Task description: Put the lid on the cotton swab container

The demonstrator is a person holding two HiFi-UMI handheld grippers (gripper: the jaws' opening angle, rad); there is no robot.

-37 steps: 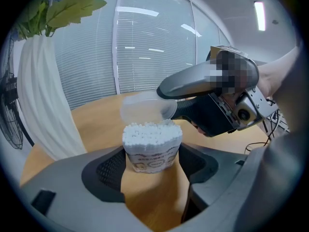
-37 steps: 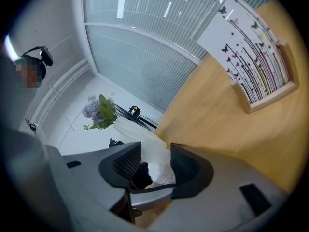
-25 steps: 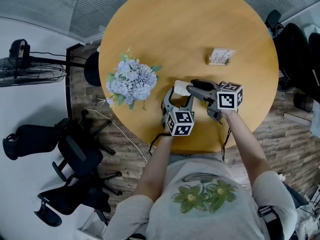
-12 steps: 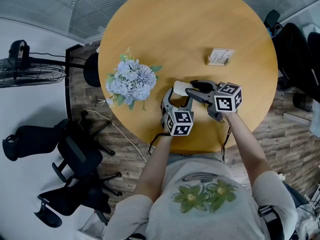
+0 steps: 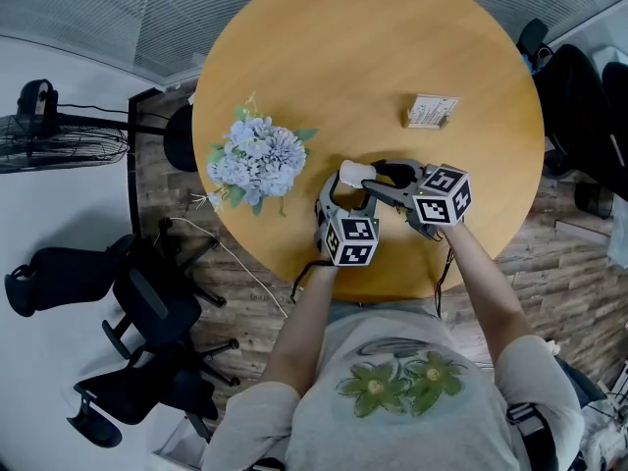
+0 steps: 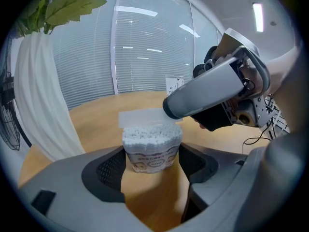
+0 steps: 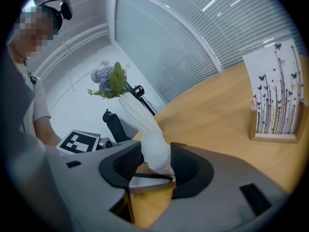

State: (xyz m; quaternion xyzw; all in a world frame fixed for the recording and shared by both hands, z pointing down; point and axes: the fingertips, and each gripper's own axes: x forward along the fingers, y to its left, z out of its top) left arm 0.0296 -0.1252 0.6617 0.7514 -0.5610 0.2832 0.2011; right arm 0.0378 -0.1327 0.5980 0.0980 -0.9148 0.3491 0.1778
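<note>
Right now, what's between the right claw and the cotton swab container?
The translucent lid, gripped by the right claw, just above the open cotton swab container. The left gripper view shows it.

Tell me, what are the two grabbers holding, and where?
The left gripper grips the cotton swab container by its sides; the right gripper pinches the lid by one edge.

Smooth, satin wood is being shown by the table (image 5: 343,67). Clear glossy plastic is being shown by the cotton swab container (image 6: 152,151), frosted plastic by the lid (image 6: 140,117). Matt grey plastic is being shown by the left gripper (image 6: 152,167) and right gripper (image 7: 150,172).
</note>
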